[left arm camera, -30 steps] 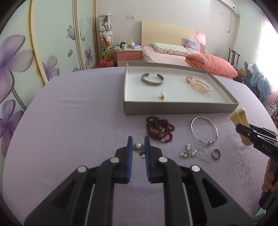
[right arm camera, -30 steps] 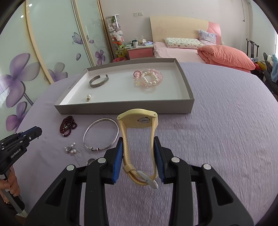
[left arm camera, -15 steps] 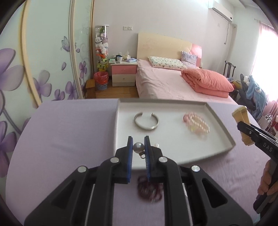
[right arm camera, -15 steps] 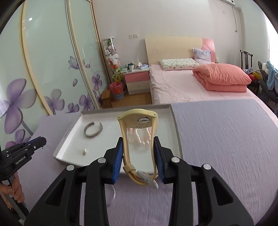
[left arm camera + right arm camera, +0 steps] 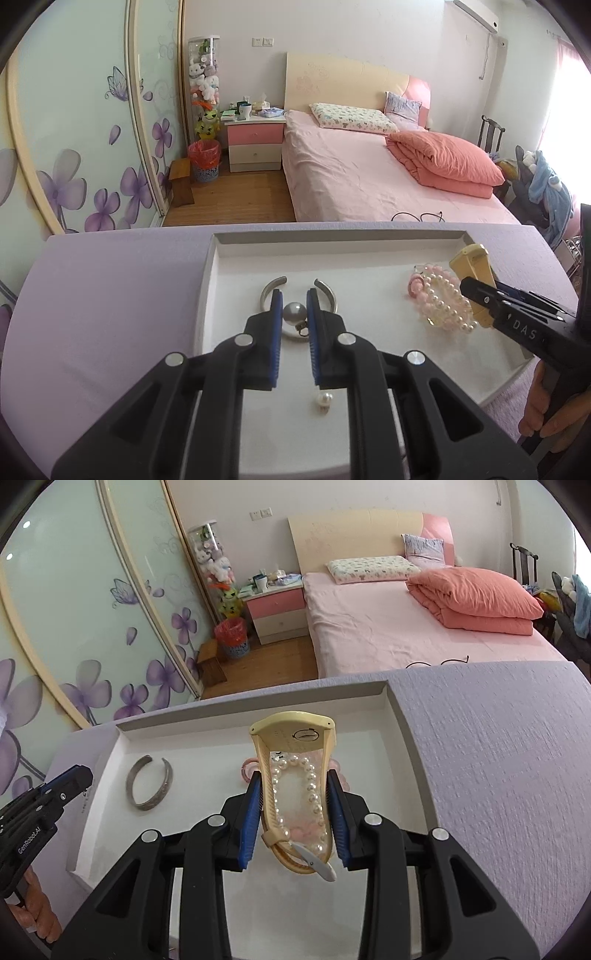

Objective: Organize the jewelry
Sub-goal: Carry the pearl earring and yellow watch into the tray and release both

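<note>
The left gripper (image 5: 294,314) is clamped on a grey pearl earring (image 5: 294,312), its small metal fitting hanging just below the bead between the blue pads. It hangs over the white tray (image 5: 218,280), above a silver cuff bracelet (image 5: 328,293) that lies flat in the left half of the tray with its open ends toward the far wall. A small white pearl earring (image 5: 324,398) lies on the tray floor nearer, showing between the gripper's arms.

The right gripper (image 5: 294,805) is closed on a cream-yellow wristwatch (image 5: 293,734), the pads pressing the two sides of the strap, the case back turned up and the buckle end hanging near. It is held over the right half of the tray, directly above a bracelet of white and pink pearls (image 5: 310,782) that lies there, with a pink ring-shaped piece (image 5: 247,770) touching its left side.

The tray sits on a worktop (image 5: 498,757) covered in lilac cloth. In the left wrist view a hand (image 5: 546,410) grips the right tool's handle at the right edge.
</note>
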`<act>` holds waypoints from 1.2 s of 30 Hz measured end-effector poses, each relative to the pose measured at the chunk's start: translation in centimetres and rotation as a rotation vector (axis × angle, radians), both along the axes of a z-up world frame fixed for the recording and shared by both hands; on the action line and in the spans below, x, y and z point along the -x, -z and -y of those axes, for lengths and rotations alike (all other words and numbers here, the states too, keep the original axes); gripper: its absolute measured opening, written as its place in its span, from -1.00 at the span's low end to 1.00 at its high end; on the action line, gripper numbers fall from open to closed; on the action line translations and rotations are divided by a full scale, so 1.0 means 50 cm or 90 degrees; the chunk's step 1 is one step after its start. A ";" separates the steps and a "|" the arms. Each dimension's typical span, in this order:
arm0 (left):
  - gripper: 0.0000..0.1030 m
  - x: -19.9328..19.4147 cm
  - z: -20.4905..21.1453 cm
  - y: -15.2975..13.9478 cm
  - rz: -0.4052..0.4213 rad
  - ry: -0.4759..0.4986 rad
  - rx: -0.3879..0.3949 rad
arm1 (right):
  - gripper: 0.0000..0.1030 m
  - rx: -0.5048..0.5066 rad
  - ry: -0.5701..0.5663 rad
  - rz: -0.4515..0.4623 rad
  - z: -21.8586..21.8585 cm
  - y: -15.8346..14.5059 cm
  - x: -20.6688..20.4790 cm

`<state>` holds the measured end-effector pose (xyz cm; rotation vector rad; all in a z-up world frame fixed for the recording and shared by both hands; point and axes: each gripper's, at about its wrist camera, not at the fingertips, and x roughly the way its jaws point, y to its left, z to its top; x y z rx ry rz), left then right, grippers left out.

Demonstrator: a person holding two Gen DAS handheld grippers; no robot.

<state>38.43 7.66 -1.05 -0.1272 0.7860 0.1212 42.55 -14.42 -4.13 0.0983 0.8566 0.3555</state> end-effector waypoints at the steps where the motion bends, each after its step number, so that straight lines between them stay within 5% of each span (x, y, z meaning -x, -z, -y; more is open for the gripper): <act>1: -0.74 -0.005 -0.003 0.002 -0.002 0.001 0.000 | -0.29 0.007 0.000 0.001 -0.002 0.001 0.000; 13: -0.74 -0.025 0.006 0.012 -0.005 0.010 -0.002 | 0.09 0.031 -0.016 0.040 -0.006 -0.019 0.035; 26: -0.72 -0.035 0.011 0.026 -0.014 0.009 -0.001 | 0.09 0.026 -0.022 0.038 -0.002 -0.018 0.044; 31: -0.18 -0.026 0.003 0.016 0.002 -0.011 -0.001 | 0.09 0.029 -0.028 0.045 0.002 -0.017 0.058; 36: -0.05 0.003 -0.014 -0.006 0.018 -0.021 0.006 | 0.09 0.024 -0.032 0.048 0.008 -0.022 0.083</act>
